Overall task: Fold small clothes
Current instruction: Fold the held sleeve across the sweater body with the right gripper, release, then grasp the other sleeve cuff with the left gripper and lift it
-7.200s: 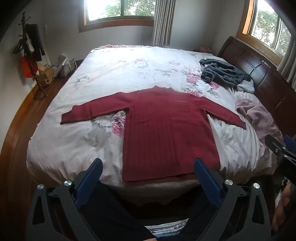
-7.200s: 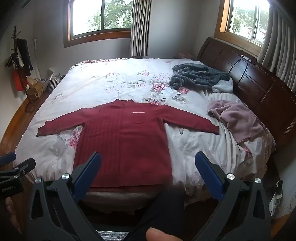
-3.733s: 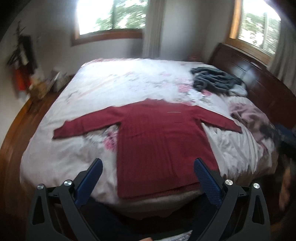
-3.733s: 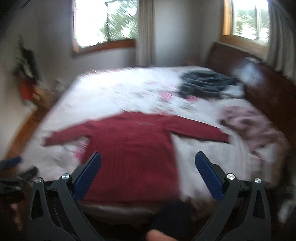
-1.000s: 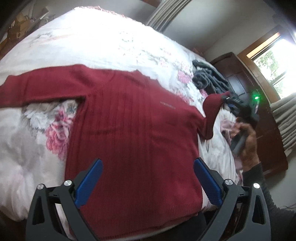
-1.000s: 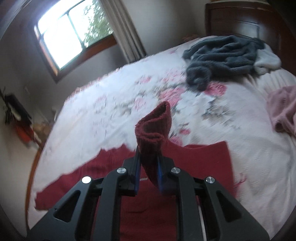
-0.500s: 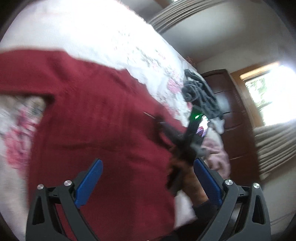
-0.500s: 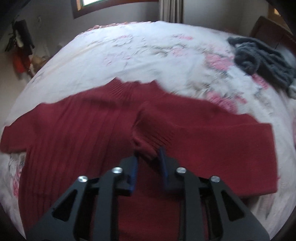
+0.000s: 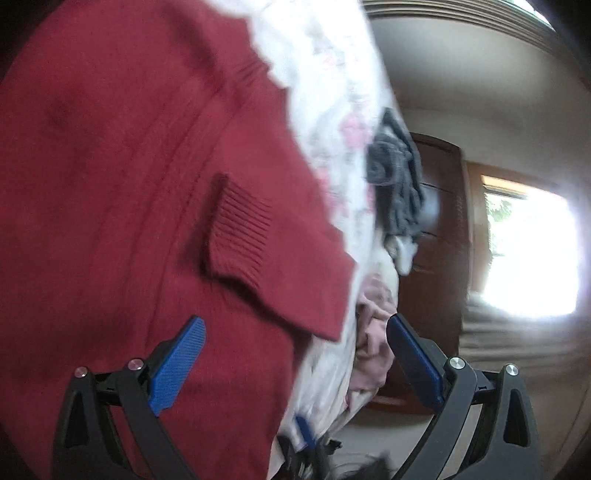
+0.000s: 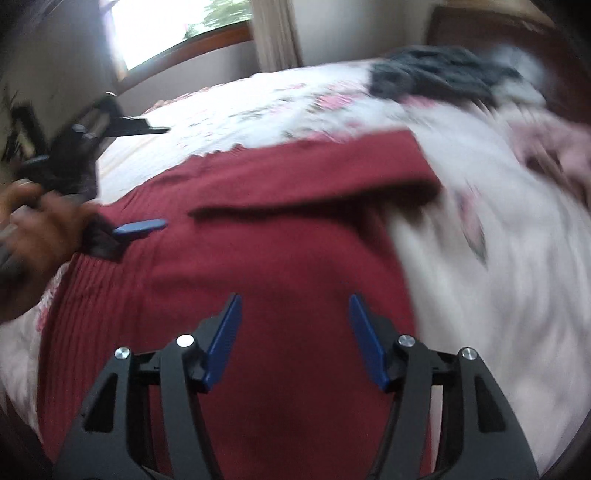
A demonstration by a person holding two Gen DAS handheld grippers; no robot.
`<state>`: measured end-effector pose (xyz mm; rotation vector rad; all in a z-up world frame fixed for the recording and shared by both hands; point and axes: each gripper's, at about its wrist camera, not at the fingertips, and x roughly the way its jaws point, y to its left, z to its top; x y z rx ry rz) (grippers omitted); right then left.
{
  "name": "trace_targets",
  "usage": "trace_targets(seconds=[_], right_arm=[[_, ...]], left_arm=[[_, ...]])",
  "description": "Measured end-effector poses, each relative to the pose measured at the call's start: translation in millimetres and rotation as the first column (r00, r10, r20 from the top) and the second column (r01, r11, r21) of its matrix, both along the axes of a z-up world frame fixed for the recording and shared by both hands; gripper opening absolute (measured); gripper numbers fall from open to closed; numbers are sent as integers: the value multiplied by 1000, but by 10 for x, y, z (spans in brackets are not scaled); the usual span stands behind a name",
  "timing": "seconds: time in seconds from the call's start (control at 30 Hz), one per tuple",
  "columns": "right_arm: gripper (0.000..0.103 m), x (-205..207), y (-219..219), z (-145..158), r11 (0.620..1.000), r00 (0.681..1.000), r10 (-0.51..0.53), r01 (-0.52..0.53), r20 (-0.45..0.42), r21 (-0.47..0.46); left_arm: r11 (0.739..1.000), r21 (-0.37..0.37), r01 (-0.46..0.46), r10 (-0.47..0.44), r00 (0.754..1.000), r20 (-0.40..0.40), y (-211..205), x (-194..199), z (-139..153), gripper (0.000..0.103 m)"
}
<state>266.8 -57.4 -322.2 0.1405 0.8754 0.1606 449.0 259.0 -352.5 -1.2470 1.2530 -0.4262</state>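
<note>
A dark red knit sweater (image 10: 280, 258) lies flat on the floral bed (image 10: 480, 288). Its right sleeve (image 10: 303, 184) is folded across the chest, the ribbed cuff (image 9: 240, 229) resting on the body (image 9: 92, 184). My right gripper (image 10: 293, 306) hovers open just above the sweater's lower body, nothing between its blue pads. My left gripper (image 9: 295, 328) is open too, held close over the sweater's right edge; in the right wrist view the left gripper (image 10: 147, 177) shows at the left, over the sweater's left shoulder, held by a hand (image 10: 33, 229). Both views are blurred.
A grey garment (image 10: 436, 74) and a pink garment (image 10: 554, 147) lie on the bed's right side beside the dark wooden headboard (image 9: 439, 206). Windows (image 10: 177, 22) are behind the bed and on the right wall (image 9: 532, 254).
My right gripper carried the right sleeve over the chest, let it go and opened, then drew back over the hem. My left gripper swung in close over the sweater and turned rightward.
</note>
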Motion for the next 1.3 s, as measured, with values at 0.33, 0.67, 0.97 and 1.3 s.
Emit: trace_targets(seconds=[0.33, 0.67, 0.97, 1.3], right_arm=[[57, -348, -312, -421, 985, 990, -125, 131, -57, 109], [59, -369, -271, -469, 988, 992, -107, 114, -67, 103], [59, -367, -251, -471, 990, 992, -109, 114, -68, 82], [59, -325, -248, -496, 991, 992, -106, 111, -75, 76]], left_arm=[[970, 237, 55, -38, 996, -79, -287, 440, -154, 23], [936, 335, 107, -154, 981, 117, -116, 646, 790, 9], [895, 442, 66, -204, 940, 272, 495, 808, 1737, 9], [877, 480, 20, -98, 986, 138, 1384, 526, 747, 9]])
